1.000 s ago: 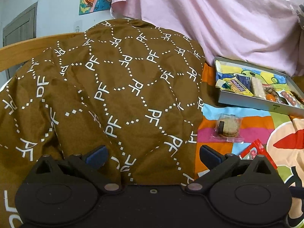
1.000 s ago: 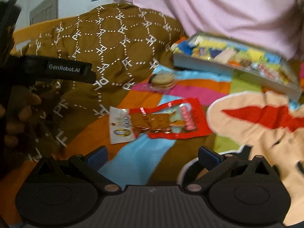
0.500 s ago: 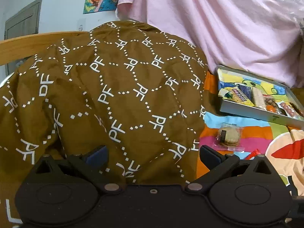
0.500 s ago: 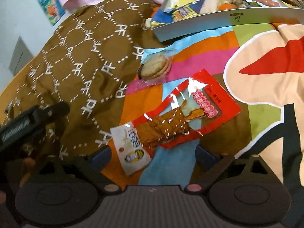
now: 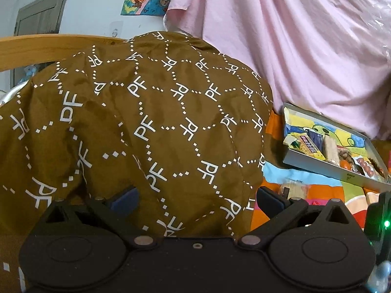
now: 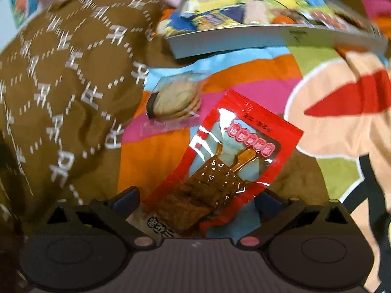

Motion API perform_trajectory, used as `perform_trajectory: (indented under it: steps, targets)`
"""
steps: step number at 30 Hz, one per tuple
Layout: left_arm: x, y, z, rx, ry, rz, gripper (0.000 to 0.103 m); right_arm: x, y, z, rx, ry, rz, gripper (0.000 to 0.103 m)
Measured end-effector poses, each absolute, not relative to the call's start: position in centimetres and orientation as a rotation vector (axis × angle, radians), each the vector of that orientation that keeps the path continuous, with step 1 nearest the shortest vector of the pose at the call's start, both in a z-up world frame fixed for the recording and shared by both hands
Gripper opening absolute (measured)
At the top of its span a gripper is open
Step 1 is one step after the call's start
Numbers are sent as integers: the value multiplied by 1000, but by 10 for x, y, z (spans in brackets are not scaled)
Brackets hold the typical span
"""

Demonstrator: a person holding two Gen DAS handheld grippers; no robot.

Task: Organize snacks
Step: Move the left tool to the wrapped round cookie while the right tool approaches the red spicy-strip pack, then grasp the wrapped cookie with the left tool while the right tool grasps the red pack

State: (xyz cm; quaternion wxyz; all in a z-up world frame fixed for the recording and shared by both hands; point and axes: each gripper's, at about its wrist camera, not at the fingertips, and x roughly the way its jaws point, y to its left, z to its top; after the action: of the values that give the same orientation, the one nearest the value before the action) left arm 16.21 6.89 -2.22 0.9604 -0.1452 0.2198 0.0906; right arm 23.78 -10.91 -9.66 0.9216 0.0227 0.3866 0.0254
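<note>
Brown cloth (image 5: pixel 158 127) printed with white letters fills our left wrist view, our left gripper (image 5: pixel 195 199) spread wide over it with nothing between, while the grey snack tray (image 5: pixel 325 168) sits off to the right under a pink drape (image 5: pixel 293 44). Our right wrist view, blurred, alone shows the red snack packet (image 6: pixel 227 171) lying on the colourful blanket (image 6: pixel 161 156), its near end between the wide-apart fingers of our right gripper (image 6: pixel 195 199), pads not pressing it. A wrapped cookie (image 6: pixel 176 100) lies just beyond, with open blanket before the tray's near wall (image 6: pixel 244 41).
</note>
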Motion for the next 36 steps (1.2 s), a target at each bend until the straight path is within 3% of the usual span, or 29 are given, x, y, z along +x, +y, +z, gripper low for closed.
perform_trajectory:
  steps: [3,12,14,22,31,36]
  targets:
    - [161,68,-23,-290,446,183,102,233,-114,-96,-33,795,90,90]
    - [162,58,-24,-269,456,174,102,218,-171,-79,-146,830,263,77]
    - [163,52,-24,-264,460,162,102,208,-190,-75,-156,812,317,67]
    - [170,15,-26,-155,471,138,102,204,-230,-69,-101,752,331,67]
    - [199,-21,-28,-101,515,122,102,224,-249,-70,97,790,347,84]
    - [223,-27,-31,-147,572,148,102,226,-237,-76,47,747,339,94]
